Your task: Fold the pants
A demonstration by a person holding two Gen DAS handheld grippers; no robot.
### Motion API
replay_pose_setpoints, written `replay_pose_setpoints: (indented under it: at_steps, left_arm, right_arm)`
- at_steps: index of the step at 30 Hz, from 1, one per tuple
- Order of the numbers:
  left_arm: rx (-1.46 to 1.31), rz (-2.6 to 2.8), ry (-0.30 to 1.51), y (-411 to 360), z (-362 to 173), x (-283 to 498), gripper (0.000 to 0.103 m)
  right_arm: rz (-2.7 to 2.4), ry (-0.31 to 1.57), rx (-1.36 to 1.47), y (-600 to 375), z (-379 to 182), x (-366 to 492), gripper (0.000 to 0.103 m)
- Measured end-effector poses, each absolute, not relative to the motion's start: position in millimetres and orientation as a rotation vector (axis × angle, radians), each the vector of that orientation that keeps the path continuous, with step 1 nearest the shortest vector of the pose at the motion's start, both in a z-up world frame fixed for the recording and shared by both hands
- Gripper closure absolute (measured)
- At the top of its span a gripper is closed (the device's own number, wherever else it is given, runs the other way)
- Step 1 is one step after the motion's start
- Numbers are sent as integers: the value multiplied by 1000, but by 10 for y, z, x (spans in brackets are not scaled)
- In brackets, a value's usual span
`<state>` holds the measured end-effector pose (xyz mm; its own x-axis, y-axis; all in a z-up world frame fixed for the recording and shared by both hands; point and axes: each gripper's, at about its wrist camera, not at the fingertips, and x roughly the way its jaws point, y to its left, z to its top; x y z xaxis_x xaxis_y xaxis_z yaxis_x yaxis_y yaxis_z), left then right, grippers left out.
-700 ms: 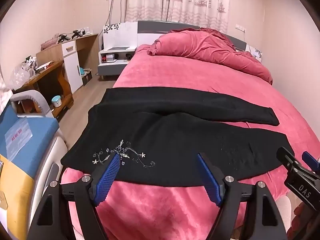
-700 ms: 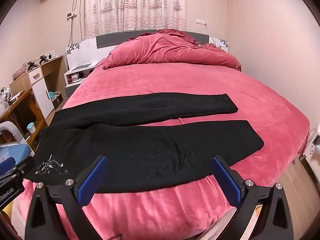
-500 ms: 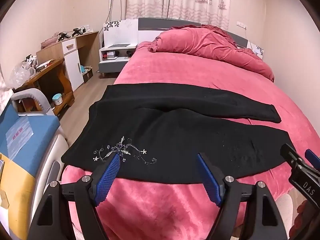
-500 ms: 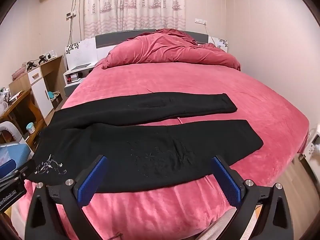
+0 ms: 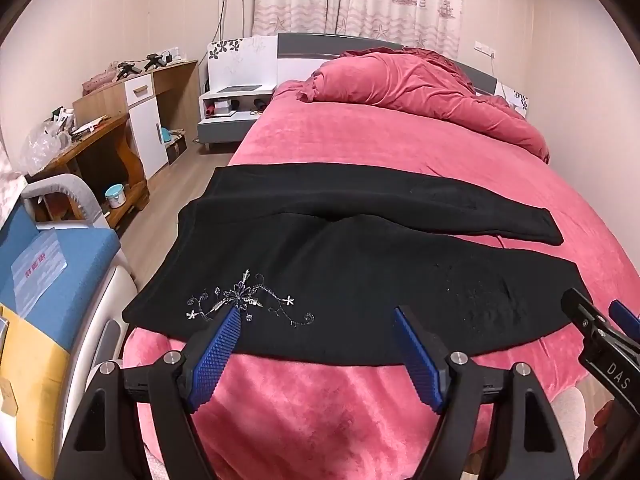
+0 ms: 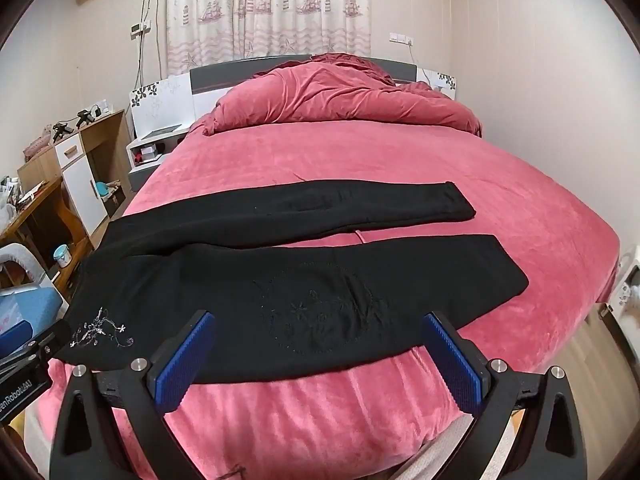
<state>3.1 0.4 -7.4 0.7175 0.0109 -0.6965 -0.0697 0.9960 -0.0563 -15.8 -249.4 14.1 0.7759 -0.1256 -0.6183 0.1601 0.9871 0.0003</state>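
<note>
Black pants [image 5: 340,264] lie spread flat across the near part of a pink bed [image 5: 360,140], waist to the left, both legs running right with a gap between them. A silver flower embroidery [image 5: 244,300] marks the near hip. My left gripper [image 5: 316,316] is open and empty, just short of the near edge by the embroidery. In the right wrist view the pants [image 6: 288,280] fill the middle. My right gripper [image 6: 318,320] is open and empty over the near edge of the near leg.
A bunched pink duvet [image 5: 416,84] lies at the headboard. A wooden desk [image 5: 104,148] and a white nightstand [image 5: 232,108] stand left of the bed. A blue and yellow padded chair [image 5: 36,280] is close at the left. A wall runs along the bed's right side.
Both grippers have moved slightly forward toward the near edge of the pants. The pants have not moved. Both grippers stay open.
</note>
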Motion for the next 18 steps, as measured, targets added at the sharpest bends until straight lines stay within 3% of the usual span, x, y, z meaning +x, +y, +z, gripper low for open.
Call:
replay_pose_setpoints:
  at_steps: [18]
  left_arm:
    - [-72, 45, 789, 1, -113, 70, 24]
  right_arm:
    - [-152, 688, 62, -2489, 80, -103, 0]
